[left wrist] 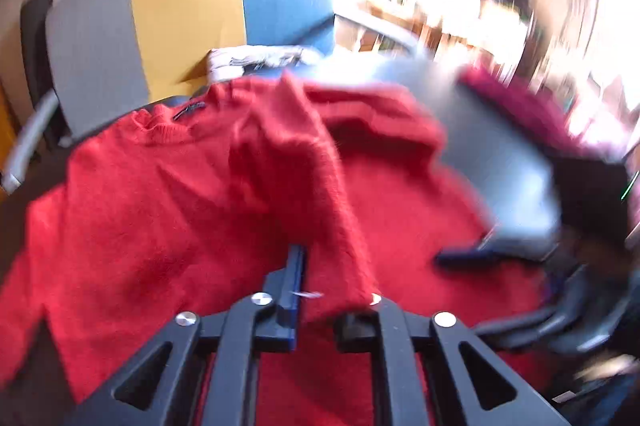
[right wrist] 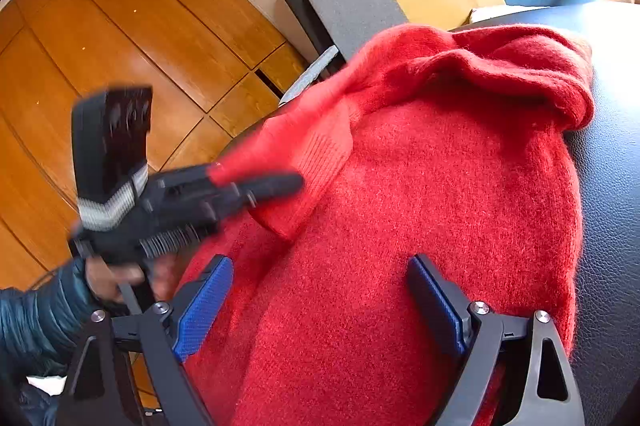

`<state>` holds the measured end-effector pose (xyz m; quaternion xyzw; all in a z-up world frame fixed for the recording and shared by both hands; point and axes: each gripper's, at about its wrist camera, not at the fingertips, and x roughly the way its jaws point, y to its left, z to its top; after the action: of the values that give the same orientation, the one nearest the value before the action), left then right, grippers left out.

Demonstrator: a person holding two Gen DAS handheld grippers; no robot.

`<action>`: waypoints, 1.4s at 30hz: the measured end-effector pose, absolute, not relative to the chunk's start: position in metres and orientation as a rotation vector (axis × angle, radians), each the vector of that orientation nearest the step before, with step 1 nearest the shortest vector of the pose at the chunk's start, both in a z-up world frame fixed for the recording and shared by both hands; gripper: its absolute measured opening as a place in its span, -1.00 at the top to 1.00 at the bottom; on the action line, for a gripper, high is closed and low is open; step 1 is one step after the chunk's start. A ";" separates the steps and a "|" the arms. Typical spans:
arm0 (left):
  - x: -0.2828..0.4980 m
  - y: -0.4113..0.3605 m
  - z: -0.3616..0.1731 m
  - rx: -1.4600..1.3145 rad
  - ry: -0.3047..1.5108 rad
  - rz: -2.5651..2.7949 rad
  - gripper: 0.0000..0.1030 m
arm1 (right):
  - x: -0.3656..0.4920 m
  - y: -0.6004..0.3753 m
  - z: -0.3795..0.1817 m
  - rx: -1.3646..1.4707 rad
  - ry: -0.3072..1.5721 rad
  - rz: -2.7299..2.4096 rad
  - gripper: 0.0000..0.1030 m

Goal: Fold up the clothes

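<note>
A red fuzzy sweater (left wrist: 140, 194) lies spread on a dark table (right wrist: 612, 186), its collar toward the far edge. My left gripper (left wrist: 316, 260) is shut on one sleeve (left wrist: 304, 162), which rises from the jaws as a draped strip over the sweater's body. In the right wrist view that left gripper (right wrist: 280, 182) comes in from the left and pinches the ribbed cuff (right wrist: 320, 154), with a person's hand (right wrist: 112, 278) behind it. My right gripper (right wrist: 320, 262) stands open over the sweater's body (right wrist: 420, 186), its blue pads (right wrist: 204, 306) wide apart with nothing clamped.
A pile of pale folded laundry (left wrist: 256, 58) sits at the table's far edge. A dark red garment (left wrist: 512, 98) lies at the far right. Grey, yellow and blue chair backs (left wrist: 188, 10) stand behind the table. Wooden floor (right wrist: 120, 46) shows beyond the table's left edge.
</note>
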<state>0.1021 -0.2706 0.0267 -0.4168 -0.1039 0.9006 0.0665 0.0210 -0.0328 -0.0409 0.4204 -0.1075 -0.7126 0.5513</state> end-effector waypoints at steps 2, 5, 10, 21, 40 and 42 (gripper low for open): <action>0.104 -0.294 0.051 -1.153 -0.544 2.626 0.88 | 0.020 -0.033 -0.041 0.992 -0.259 -1.681 -0.77; 0.111 -0.329 0.089 -0.978 -0.817 2.498 0.88 | 0.020 -0.033 -0.042 0.989 -0.263 -1.675 -0.78; 0.116 -0.367 0.125 -0.886 -0.971 2.481 0.88 | 0.019 -0.035 -0.043 0.986 -0.262 -1.675 -0.79; 0.135 -0.428 0.040 -1.273 -1.038 2.624 0.88 | 0.011 -0.026 -0.041 1.049 -0.309 -1.620 -0.81; 0.204 -0.409 -0.005 -1.182 -1.007 2.573 0.88 | -0.105 -0.121 0.005 0.962 0.469 -1.862 -0.86; 0.205 -0.411 -0.007 -1.184 -1.009 2.580 0.88 | -0.106 -0.134 -0.009 0.990 0.583 -1.832 -0.85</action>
<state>0.2046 -0.4111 -0.0071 -0.3921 -0.3341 0.8546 0.0645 -0.1064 -0.1341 -0.0092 0.4040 0.2379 -0.7476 0.4703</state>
